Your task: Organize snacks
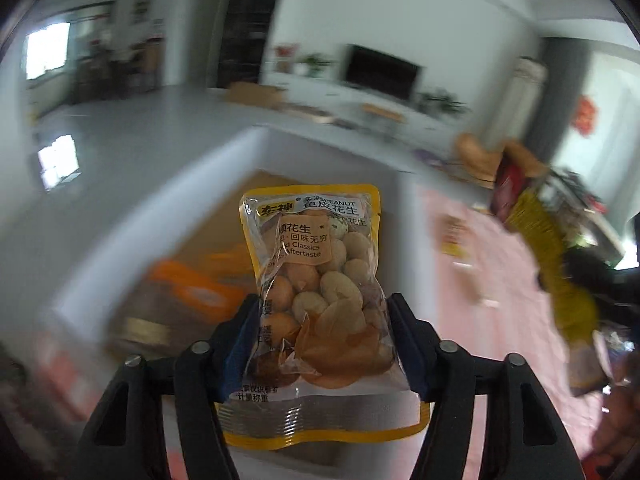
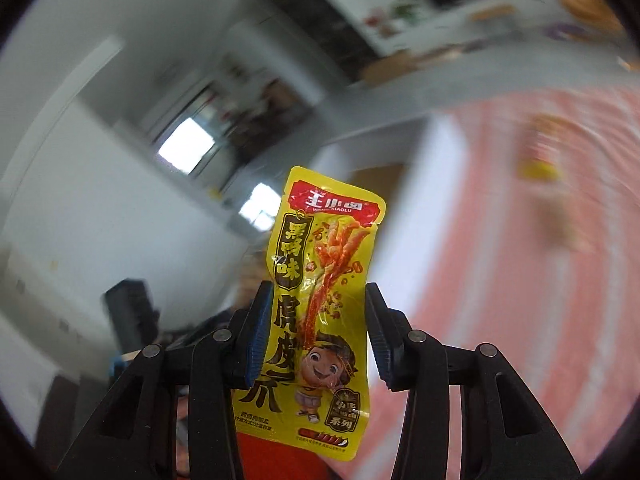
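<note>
Left gripper (image 1: 322, 320) clamps a clear, yellow-edged peanut packet (image 1: 316, 280), held upright over a white box (image 1: 404, 216) w/ orange packs inside. Right gripper (image 2: 318, 320) grips a yellow chicken-feet snack pouch (image 2: 320, 312) upright, pink tablecloth (image 2: 540, 280) beside.

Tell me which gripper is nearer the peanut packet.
Left. The left gripper is clamped on the peanut packet; the right gripper grips a yellow chicken-feet packet instead.
</note>
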`<state>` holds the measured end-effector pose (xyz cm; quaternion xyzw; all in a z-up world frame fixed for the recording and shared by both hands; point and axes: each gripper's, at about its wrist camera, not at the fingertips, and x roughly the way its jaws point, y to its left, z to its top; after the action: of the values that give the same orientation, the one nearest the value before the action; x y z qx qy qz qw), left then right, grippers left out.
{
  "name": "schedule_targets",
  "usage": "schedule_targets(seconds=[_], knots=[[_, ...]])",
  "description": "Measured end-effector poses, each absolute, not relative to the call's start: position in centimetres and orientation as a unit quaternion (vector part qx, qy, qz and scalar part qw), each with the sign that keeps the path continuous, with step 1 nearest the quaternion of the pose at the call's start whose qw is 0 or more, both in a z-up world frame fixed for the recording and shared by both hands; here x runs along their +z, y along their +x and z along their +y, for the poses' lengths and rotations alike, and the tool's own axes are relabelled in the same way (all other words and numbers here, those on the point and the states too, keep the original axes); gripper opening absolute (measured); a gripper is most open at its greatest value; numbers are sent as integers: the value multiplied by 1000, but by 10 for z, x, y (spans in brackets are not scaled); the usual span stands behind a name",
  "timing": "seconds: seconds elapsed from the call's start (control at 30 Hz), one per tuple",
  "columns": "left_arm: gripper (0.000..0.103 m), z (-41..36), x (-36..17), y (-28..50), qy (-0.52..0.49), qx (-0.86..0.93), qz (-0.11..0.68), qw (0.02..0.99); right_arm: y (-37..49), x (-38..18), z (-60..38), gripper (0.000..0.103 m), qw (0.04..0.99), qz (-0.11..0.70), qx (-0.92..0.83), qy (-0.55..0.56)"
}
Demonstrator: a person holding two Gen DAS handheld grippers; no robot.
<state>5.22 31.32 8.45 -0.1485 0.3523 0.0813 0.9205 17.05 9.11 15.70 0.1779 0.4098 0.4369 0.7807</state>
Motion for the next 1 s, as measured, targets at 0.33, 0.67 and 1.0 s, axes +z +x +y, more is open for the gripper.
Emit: schedule_targets(seconds=[0.33, 0.67, 1.0], knots=[[99, 374, 67, 8, -182, 227, 313, 904, 139, 130, 167, 97, 828, 373, 417, 35], [100, 237, 97, 15, -156, 37, 281, 946, 171, 8, -44, 98, 890, 420, 152, -87], [103, 64, 3, 80, -76, -124, 440, 886, 155, -16, -154, 98, 900, 431, 59, -20]])
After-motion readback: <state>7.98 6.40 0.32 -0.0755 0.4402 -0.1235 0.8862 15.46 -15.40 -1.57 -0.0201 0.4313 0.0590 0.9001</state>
